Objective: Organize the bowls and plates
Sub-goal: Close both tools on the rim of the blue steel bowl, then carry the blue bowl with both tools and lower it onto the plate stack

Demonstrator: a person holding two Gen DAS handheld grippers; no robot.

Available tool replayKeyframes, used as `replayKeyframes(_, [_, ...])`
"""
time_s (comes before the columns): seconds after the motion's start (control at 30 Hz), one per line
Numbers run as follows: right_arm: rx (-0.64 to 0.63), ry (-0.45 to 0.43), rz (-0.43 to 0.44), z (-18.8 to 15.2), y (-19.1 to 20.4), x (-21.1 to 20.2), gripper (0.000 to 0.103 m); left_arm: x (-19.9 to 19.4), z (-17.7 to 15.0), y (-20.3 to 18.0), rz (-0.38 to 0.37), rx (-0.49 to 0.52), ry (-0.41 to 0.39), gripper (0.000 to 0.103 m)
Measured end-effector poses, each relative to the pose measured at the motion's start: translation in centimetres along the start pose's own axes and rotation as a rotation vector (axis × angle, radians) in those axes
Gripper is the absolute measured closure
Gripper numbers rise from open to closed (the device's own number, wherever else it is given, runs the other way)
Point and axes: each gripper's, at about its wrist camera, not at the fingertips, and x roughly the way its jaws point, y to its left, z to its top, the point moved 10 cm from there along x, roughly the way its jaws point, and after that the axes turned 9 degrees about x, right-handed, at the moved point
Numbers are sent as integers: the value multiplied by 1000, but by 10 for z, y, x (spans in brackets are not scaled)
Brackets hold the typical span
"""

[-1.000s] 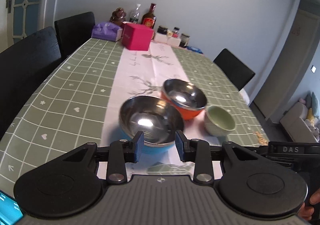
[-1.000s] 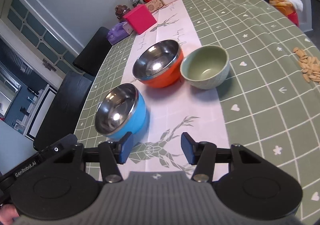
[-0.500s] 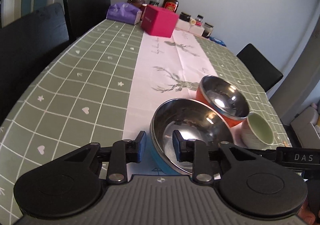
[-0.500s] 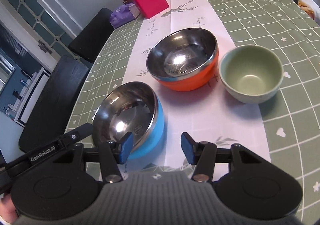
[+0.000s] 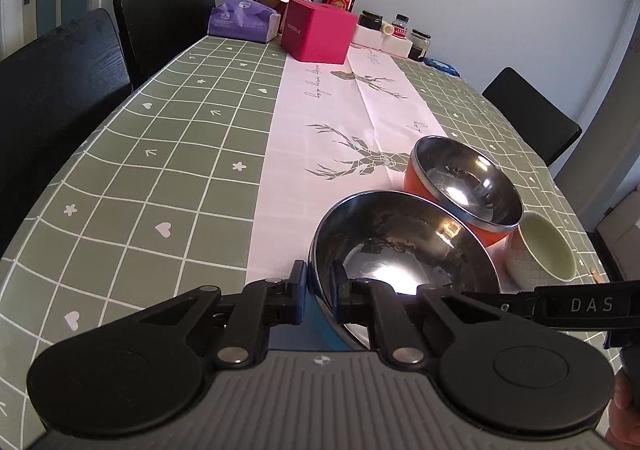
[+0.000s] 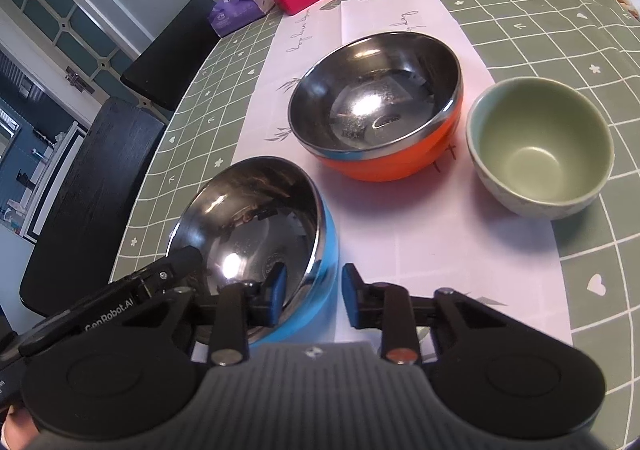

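Closing on opposite sides of one rim, both of your grippers now straddle the steel-lined round bowl with the blue outer shell (image 6: 256,234), which sits nearest you on the pale deer-print runner (image 5: 320,121) at the near end of the green checked tablecloth (image 5: 168,153). Your left gripper (image 5: 318,292) has its jaws nearly together, one pad outside the blue wall and one inside the steel, and it looks to be pinching the rim. Your right gripper (image 6: 314,296) has narrowed sharply from a second ago and is still closing; its left pad is inside the bowl and its right pad outside, but a gap shows, so I judge that side not yet clamped. A second ago both grippers hung short of this bowl with wider jaws; since then they have come forward and down onto it, so the two-handed pick-up is beginning. Just beyond stands the larger steel-lined bowl with the orange shell (image 6: 380,117), a likely place for nesting, and beside it toward the right edge the small pale green ceramic bowl (image 6: 540,153). Far off, at the table's far end, sit a pink box (image 5: 318,35) and bottles.
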Motion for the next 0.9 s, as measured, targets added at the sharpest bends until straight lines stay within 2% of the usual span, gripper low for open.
replayKeyframes(0.17, [-34,-7,-33,-1,4,-1,83,-3,0,1,-2,-9,-2,93])
replayKeyframes(0.47, [-29,2,-15,-5,5,-26,87,-41,3,-14,-3,-10,-20,93])
replayKeyframes(0.77, [-40,19,-35,-22,-28,-79,89,-78,-19,-71,-10,-16,-9,92])
replayKeyframes(0.9, [-25,8,-71,-28,-61,-107,89,-77,-37,-108,-53,-29,32,92])
